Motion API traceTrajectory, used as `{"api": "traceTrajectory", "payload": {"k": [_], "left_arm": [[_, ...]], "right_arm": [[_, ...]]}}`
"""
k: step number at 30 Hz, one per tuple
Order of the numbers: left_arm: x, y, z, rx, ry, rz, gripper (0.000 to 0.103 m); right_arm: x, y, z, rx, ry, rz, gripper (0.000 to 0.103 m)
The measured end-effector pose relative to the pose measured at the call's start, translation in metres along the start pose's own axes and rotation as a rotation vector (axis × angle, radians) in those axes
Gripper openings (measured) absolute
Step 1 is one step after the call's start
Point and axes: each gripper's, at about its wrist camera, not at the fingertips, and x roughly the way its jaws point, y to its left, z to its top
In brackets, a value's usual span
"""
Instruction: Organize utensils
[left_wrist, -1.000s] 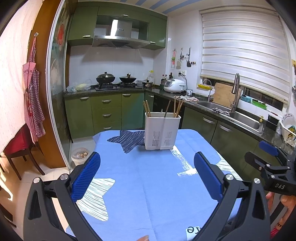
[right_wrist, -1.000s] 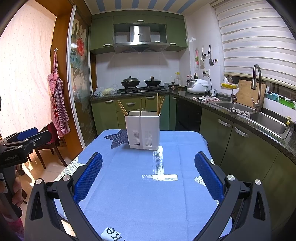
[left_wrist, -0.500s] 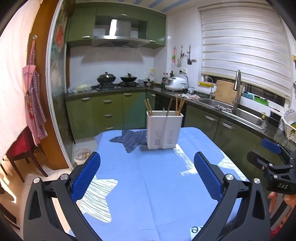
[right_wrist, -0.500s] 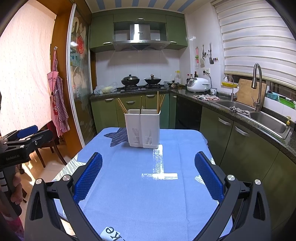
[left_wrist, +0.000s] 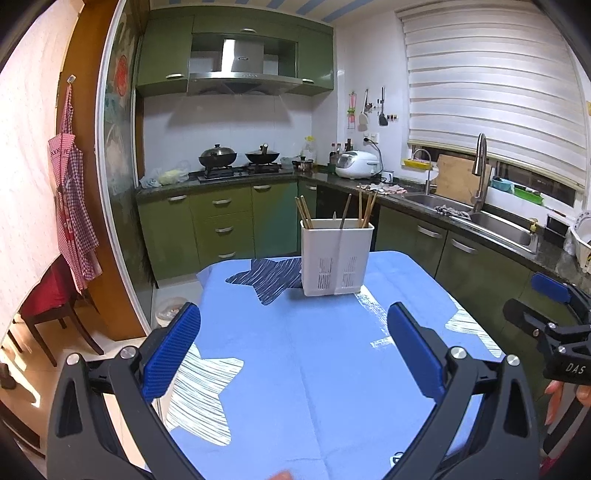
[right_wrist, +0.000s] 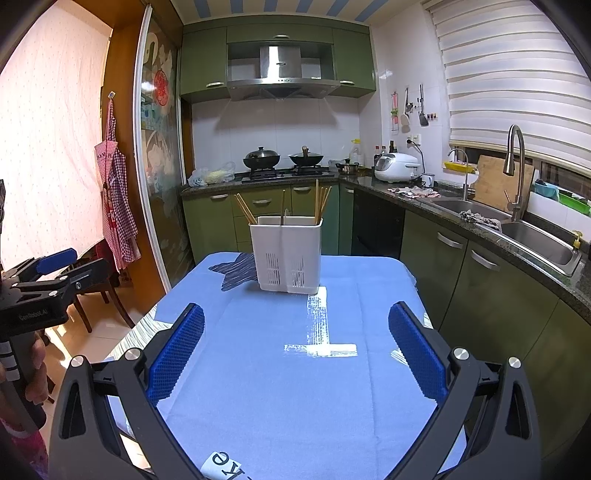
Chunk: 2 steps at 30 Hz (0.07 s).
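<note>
Left gripper (left_wrist: 293, 347) and right gripper (right_wrist: 295, 350): both spread wide, empty, above blue tablecloth (right_wrist: 277, 387). White utensil holder (right_wrist: 287, 254) upright at table's far end, chopsticks (right_wrist: 320, 205) inside.

The lower ends of the chopsticks (right_wrist: 320, 204) are hidden inside the white holder (right_wrist: 286, 254), so which compartment each sits in cannot be told. The slim utensil (left_wrist: 345, 213) between them is too small to identify. The near end of the blue cloth (right_wrist: 280, 369) is cut off by the bottom edge, and its printed lettering (right_wrist: 225, 466) is only partly readable. In the left view, the right gripper (left_wrist: 546, 314) is cropped at the right edge.
</note>
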Motion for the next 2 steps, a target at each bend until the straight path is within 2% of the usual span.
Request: {"api": "traceTrajectory", "payload": {"k": [2], "left_arm": [[0.0018,-0.0003,-0.0004,0.002,0.007,0.002,0.096]], "right_arm": [[0.0002,-0.0002,0.0008,0.000,0.000,0.000,0.098]]}}
